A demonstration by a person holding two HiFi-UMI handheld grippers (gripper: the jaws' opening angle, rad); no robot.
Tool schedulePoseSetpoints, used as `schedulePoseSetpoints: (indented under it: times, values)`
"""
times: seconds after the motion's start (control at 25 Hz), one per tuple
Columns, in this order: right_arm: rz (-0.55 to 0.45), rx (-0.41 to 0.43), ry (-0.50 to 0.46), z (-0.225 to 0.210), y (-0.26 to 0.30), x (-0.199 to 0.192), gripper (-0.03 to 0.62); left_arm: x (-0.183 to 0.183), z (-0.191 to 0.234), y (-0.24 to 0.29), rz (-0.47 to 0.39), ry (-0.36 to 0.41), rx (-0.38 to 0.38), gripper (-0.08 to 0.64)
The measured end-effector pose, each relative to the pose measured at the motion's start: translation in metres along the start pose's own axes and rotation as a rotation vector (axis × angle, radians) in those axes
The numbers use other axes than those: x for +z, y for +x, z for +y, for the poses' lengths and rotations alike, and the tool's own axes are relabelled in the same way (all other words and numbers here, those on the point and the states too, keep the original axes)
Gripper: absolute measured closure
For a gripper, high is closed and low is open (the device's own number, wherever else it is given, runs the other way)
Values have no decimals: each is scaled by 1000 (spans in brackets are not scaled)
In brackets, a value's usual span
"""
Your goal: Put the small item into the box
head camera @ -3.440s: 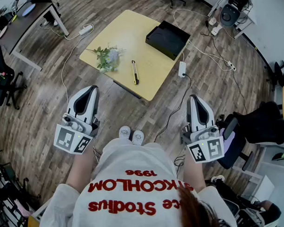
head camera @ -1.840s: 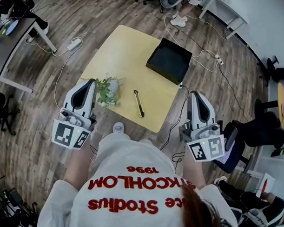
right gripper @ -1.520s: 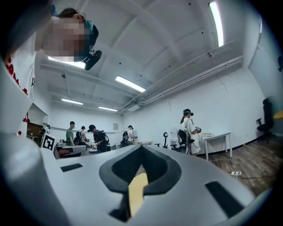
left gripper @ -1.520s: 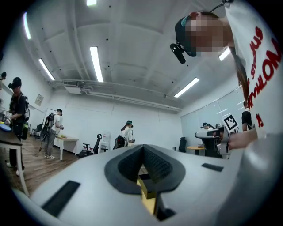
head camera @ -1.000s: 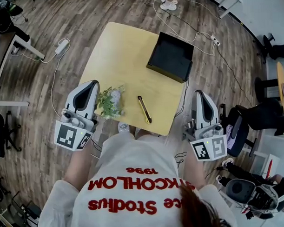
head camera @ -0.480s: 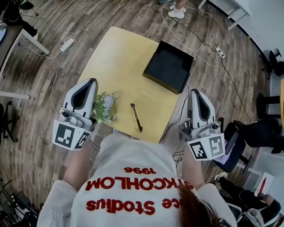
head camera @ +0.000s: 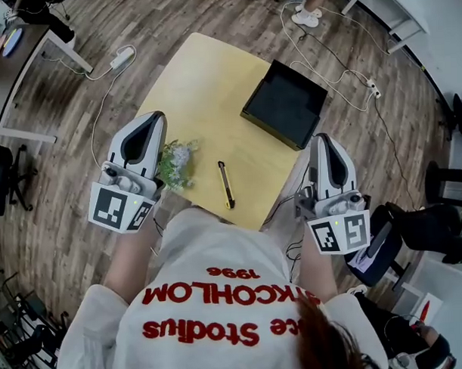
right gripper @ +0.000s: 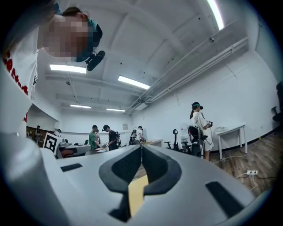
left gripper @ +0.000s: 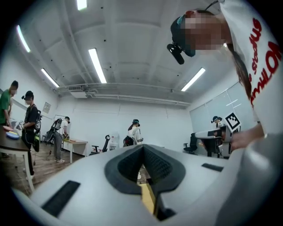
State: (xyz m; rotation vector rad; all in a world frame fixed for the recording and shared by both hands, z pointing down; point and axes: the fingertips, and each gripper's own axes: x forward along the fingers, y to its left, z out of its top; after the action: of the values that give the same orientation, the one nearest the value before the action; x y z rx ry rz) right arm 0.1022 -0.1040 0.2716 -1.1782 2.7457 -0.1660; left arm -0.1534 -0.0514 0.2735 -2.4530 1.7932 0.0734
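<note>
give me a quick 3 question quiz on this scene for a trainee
1. True or false: the utility knife lies inside the black box.
2. Which lies on the yellow table closest to the left gripper? A flower bunch B black box C utility knife
3. Fill in: the right gripper's jaws are ___, with nothing between them.
Key: 1 false; 2 A; 3 shut

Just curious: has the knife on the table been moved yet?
No. The knife still lies between the flowers and the box, near the table's front edge.
</note>
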Motion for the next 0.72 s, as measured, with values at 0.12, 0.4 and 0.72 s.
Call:
schedulePoseSetpoints:
  times: [0.12,0.4,0.72]
  values:
    - [3,-29,-9,3,2,0,584,-2,1,5,-7,-3,-27,554]
    - [46,-41,-13,19,8,-6,586,-4,6,14,-13,2,-73,554]
    - [181,-14,38,32,17,-54,583,-30,1,18,36,65,-76,554]
